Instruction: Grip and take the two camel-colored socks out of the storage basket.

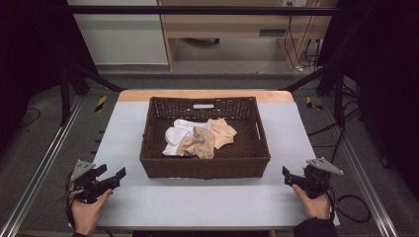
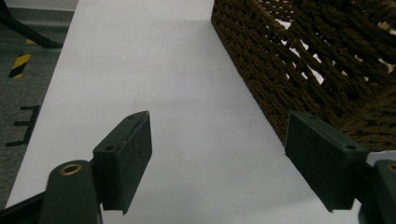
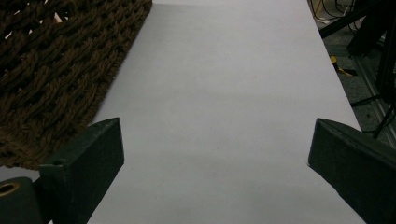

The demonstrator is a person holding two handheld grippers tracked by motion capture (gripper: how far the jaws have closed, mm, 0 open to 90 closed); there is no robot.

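A brown wicker basket (image 1: pixel 205 168) on the desk (image 1: pixel 197 202) holds white and beige socks (image 1: pixel 197 138); the left claw (image 1: pixel 111 177) and right claw (image 1: pixel 291 177) flank it, both open.

Basket (image 1: pixel 205 165): dark brown woven wicker, rough. Socks (image 1: pixel 197 138): soft matt cloth, white and beige. Counter (image 1: pixel 197 202): smooth matt pale grey, wood edge at the top. Jaws: matt black plastic, grainy pads (image 2: pixel 135 163).

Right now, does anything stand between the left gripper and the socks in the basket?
Yes. The basket's woven near wall stands between the left gripper and the socks; its open fingers would have to go over the rim.
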